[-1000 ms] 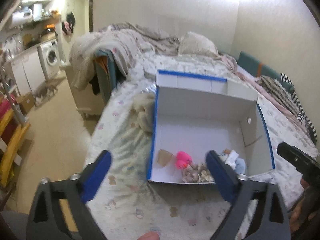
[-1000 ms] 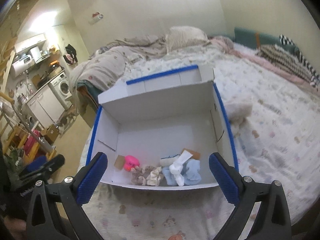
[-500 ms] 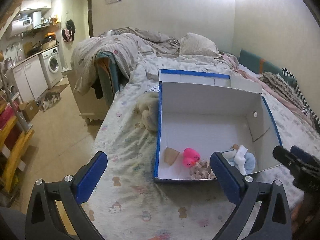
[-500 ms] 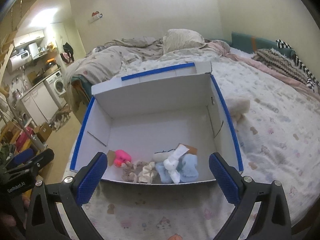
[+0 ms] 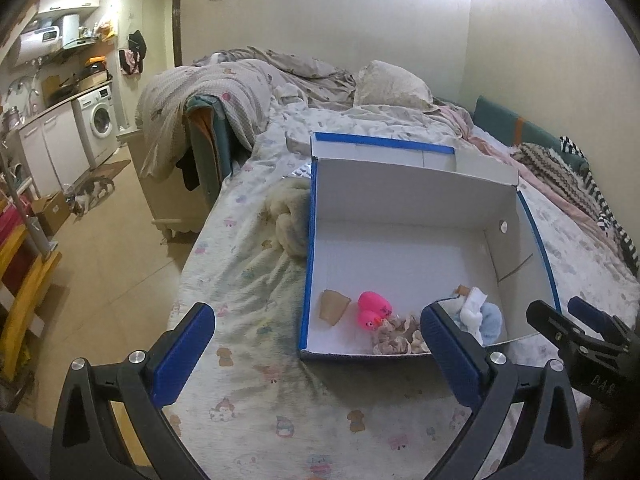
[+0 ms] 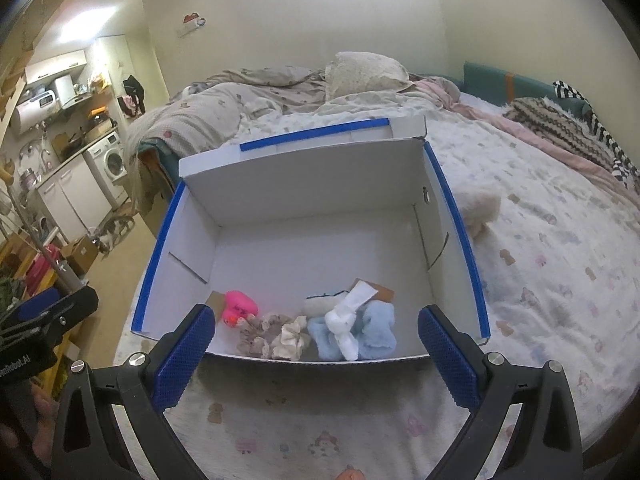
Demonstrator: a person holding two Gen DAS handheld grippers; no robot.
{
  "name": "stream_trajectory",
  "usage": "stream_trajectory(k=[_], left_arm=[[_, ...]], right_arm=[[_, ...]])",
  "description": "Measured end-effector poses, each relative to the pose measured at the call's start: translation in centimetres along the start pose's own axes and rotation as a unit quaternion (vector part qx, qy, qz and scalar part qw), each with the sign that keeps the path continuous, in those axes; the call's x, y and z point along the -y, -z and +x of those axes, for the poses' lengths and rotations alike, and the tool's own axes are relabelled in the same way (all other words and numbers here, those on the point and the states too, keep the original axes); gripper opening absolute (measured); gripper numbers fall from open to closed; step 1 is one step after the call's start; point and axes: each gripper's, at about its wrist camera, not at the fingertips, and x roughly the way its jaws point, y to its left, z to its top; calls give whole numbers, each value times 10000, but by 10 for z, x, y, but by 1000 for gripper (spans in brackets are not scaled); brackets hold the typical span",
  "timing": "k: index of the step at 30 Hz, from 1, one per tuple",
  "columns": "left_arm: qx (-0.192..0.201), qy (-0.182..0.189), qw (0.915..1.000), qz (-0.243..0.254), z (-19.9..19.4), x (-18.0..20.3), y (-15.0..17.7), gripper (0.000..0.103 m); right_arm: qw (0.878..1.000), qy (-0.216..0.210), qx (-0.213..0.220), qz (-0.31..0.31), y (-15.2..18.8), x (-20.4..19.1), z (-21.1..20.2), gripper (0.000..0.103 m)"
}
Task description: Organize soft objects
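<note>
Both grippers, left [image 5: 316, 344] and right [image 6: 316, 344], are held spread and empty before the white blue-edged cardboard box [image 6: 456, 220] on the bed, presumably between placements. Along its near wall are gathered a pink plush toy [image 6: 239, 307], beige fabric scrunchies [image 6: 276, 338] and a pale-blue fluffy bow [image 6: 356, 330]. One cream fluffy item [image 5: 290, 220] is left outside, against the box's left wall.

box [image 6: 308, 168]: white, blue-edged, open | soft toys [image 6: 352, 330]: clustered along near wall (pink, beige, blue)
</note>
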Motion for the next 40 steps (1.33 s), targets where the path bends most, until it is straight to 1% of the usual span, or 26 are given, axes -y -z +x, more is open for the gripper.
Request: stream_trajectory(k=[28, 35, 40], left_arm=[[-45, 40, 10000, 38, 4, 4, 1, 103], [-33, 46, 10000, 45, 4, 4, 0, 103], [-57, 43, 9999, 79, 6, 5, 1, 103]], right_arm=[[10000, 27, 33, 58, 0, 3, -2, 103], [10000, 42, 83, -17, -4, 1, -7, 103], [9999, 13, 100, 48, -6, 1, -9, 103]])
